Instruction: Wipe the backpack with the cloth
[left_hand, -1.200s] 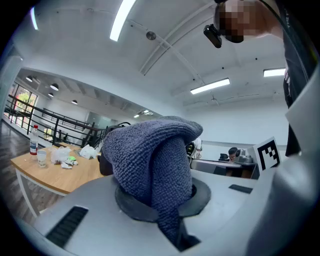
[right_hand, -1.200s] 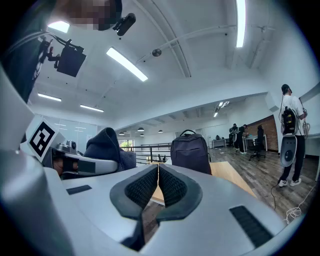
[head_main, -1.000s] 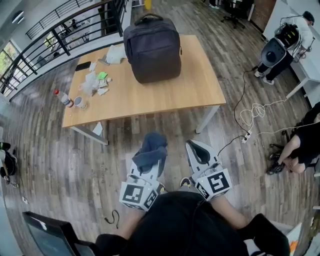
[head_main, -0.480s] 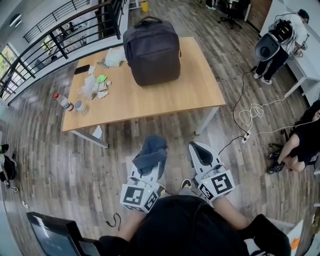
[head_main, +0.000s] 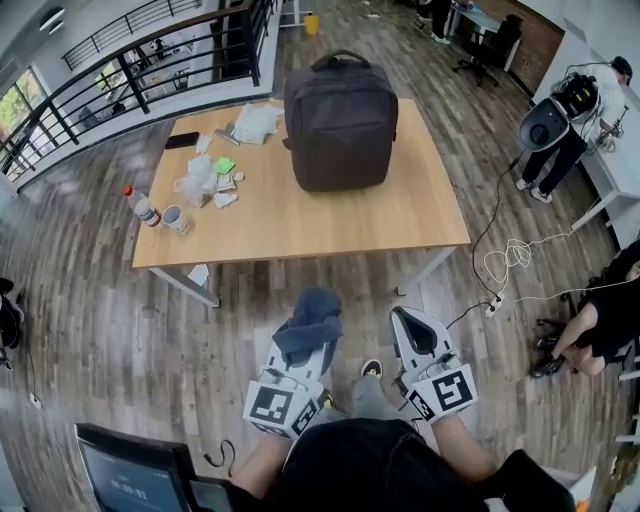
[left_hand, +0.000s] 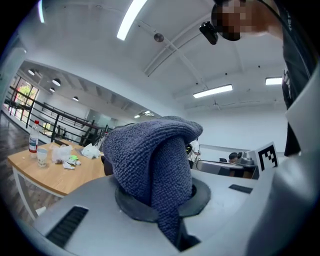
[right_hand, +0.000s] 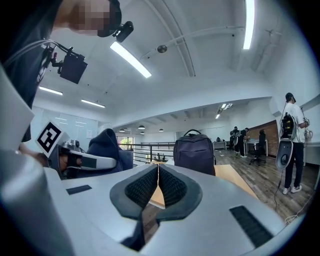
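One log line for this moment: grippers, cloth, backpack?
left gripper: shut on cloth | right gripper: shut, empty | backpack: upright on table, untouched | both grippers: short of table

A dark backpack (head_main: 340, 125) sits on the worktop (head_main: 330, 215), with a bottle (head_main: 140, 205) and cup (head_main: 175, 218) near its left edge. Short of it, over the floor (head_main: 120, 320), the left gripper (head_main: 305, 335) carries a blue cloth (head_main: 312, 312); the right gripper (head_main: 415, 330) is beside it.

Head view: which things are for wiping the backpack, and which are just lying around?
For the job: backpack, blue cloth.
Just lying about: bottle, mug, black phone, crumpled plastic.
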